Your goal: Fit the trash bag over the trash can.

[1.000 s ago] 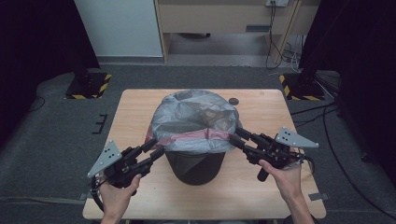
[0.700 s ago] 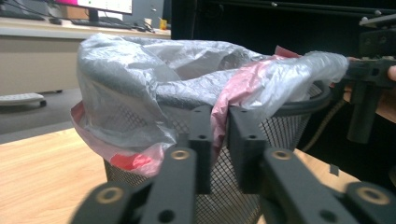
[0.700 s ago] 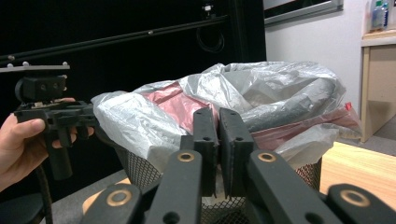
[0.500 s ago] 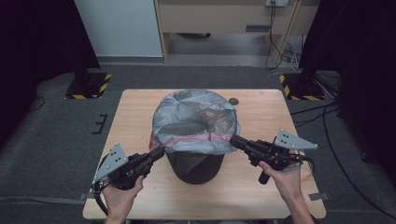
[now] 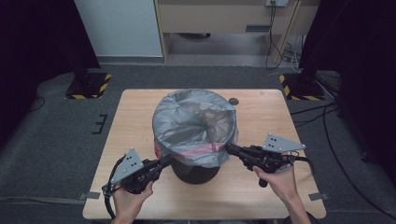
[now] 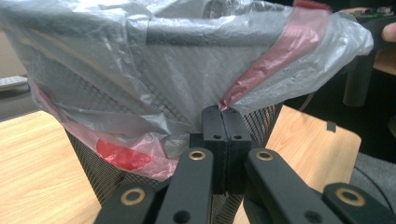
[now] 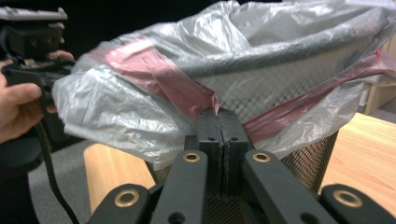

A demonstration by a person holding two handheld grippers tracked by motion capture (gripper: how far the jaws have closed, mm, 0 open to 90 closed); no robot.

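A black mesh bin (image 5: 195,170) stands mid-table, lined with a grey plastic bag (image 5: 194,123) folded over its rim. A red drawstring band (image 6: 280,51) runs along the bag's hem. My left gripper (image 5: 167,160) reaches the bin's near-left side, jaws pressed together with the hem's red band pinched at their tips (image 6: 222,112). My right gripper (image 5: 229,148) comes in from the near right, likewise shut on the hem at the red band (image 7: 217,112). The mesh wall (image 7: 308,158) shows under the bag. The left gripper (image 7: 32,28) and its hand appear far left in the right gripper view.
The wooden table (image 5: 140,112) has bare surface on both sides of the bin. A small dark disc (image 5: 233,101) lies near its far edge. Hazard-taped stand feet (image 5: 88,84) (image 5: 299,86) sit on the floor beyond, with cables at the right.
Both grippers' jaws stood apart at the bag's hem a second ago and are now shut on it. The hands have barely shifted.
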